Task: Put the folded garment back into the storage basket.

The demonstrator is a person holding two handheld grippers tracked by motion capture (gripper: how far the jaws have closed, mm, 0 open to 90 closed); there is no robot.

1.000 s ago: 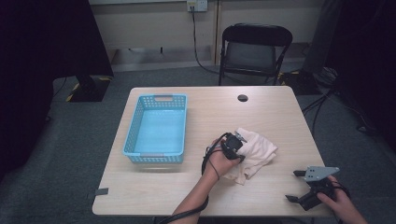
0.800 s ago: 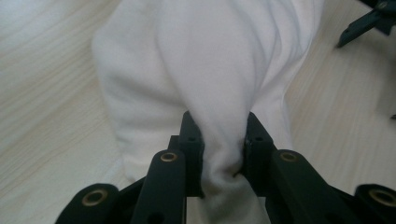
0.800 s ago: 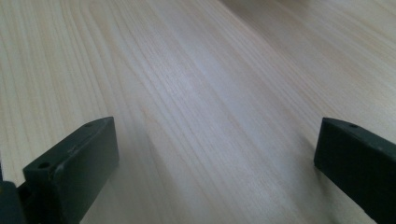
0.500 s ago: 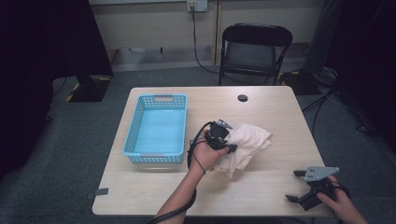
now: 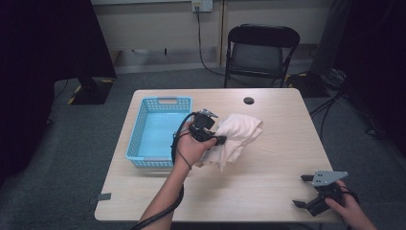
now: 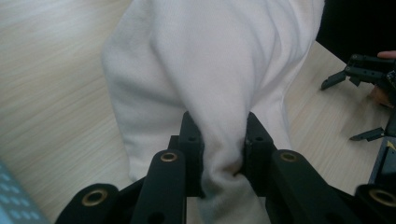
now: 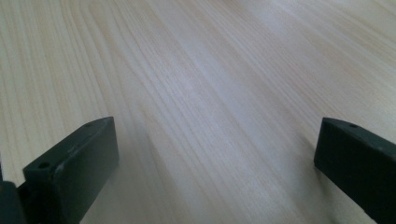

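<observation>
Firmly, a bunched fold of the white cloth (image 6: 205, 84) is clamped between the 2 black jaws of the left gripper (image 6: 223, 140), as is seen in the left gripper view, where the fabric is squeezed narrow at the pads and spreads wide beyond them. From above, the left gripper (image 5: 210, 135) is seen held just right of the blue basket (image 5: 136, 139), over its near right corner, with the cloth (image 5: 237, 136) draped away from it to the right; most of the cloth lies just beside the basket, a part being raised at the grip. A black cable is looped around the left hand (image 5: 189, 148) beside the basket's right wall.

Well apart from the basket, at the table's near right corner, the right gripper (image 5: 302, 190) is held low over the wooden table (image 5: 268, 182), its 2 jaws spread wide with nothing between them; bare wood grain is seen between them in the right gripper view (image 7: 215, 154). A small dark round object (image 5: 248, 100) lies beyond the basket's far right corner, and a folding chair (image 5: 261, 50) stands behind the table.
</observation>
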